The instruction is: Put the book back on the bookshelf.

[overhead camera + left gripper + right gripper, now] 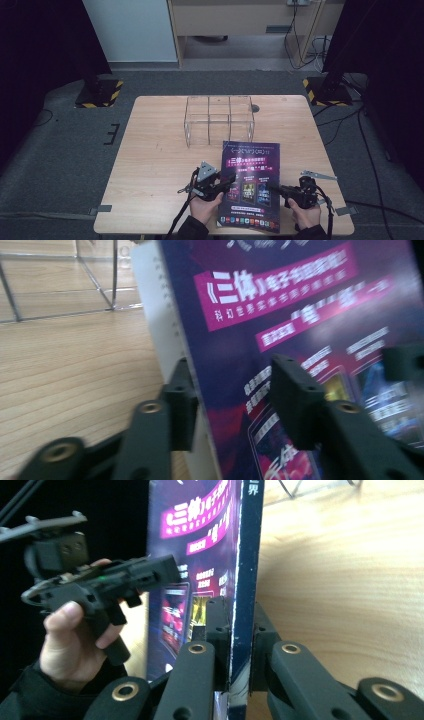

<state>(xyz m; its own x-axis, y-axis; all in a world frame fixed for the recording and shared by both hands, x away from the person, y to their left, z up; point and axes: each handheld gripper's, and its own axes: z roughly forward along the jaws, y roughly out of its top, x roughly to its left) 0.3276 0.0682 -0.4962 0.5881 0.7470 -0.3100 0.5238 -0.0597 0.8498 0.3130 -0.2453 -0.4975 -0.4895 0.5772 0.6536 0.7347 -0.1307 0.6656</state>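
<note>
A book [252, 185] with a purple printed cover is held flat near the table's front edge. My right gripper [274, 189] is shut on its right side, and in the right gripper view both jaws [243, 630] press the dark spine [248, 555]. My left gripper [227, 182] is at the book's left edge. In the left gripper view it [235, 400] stands open: one jaw lies against the white page edge [165, 355], the other stands over the cover [300, 315] with a gap. The right gripper view also has the left gripper [167, 572] in a hand.
A clear wire-and-acrylic rack [218, 120] with several compartments stands at the back middle of the wooden table [150, 150], just beyond the book. Its corner is seen in the left gripper view [95, 285]. Black stands with striped bases flank the table on the floor.
</note>
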